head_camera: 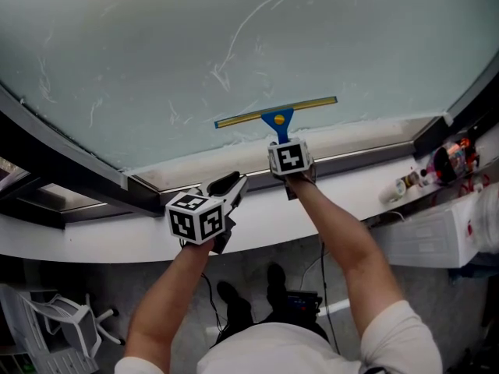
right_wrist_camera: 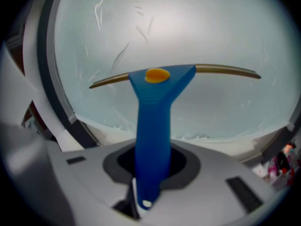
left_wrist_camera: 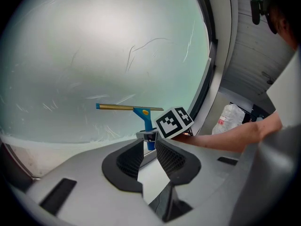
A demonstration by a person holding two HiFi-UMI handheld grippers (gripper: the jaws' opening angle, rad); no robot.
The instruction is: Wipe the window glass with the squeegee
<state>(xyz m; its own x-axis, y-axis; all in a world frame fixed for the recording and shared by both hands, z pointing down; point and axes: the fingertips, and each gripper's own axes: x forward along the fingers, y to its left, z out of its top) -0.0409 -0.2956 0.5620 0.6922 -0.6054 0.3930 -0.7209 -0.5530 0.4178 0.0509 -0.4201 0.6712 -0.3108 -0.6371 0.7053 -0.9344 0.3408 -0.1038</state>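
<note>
Squeegee (head_camera: 277,115) near window glass (head_camera: 234,37) btm edge

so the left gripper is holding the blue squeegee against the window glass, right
Not quite. It is the right gripper, not the left, that holds the blue squeegee against the window glass. The right gripper view shows its jaws closed on the handle. In the left gripper view the left gripper has its jaws apart with nothing between them.
</note>
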